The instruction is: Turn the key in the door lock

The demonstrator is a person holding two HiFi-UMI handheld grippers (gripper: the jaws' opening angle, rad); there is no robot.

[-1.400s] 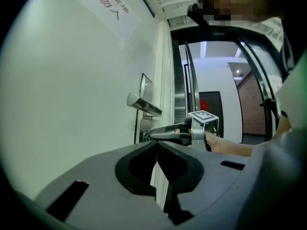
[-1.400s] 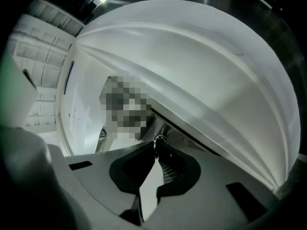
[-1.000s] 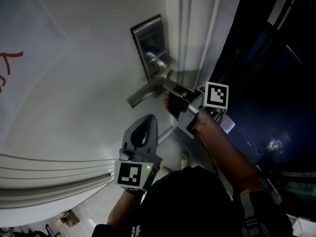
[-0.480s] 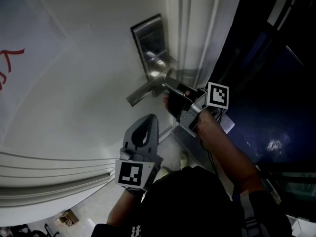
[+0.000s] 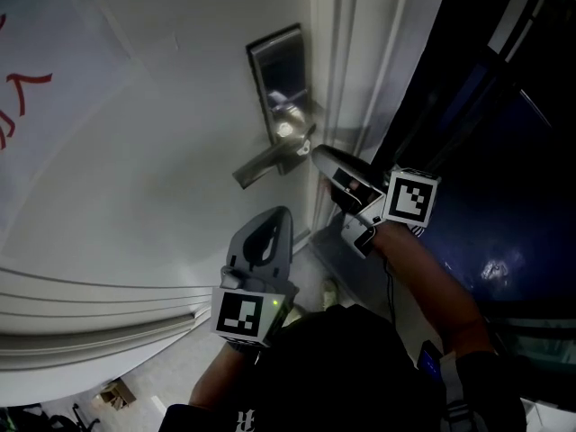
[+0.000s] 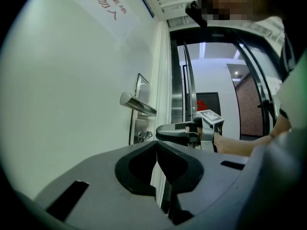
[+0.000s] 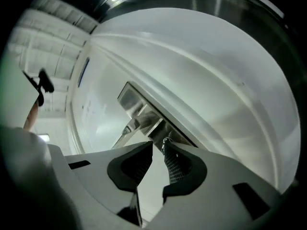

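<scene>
Left gripper (image 5: pixel 273 223) held low, jaws together and empty; right gripper (image 5: pixel 324 160) stretched forward higher up, jaws slightly apart

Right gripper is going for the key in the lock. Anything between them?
Nothing visible. In the left gripper view the right gripper sits just beside the key, with only a bare gap between them. The lever handle runs above that line, not across it.
</scene>
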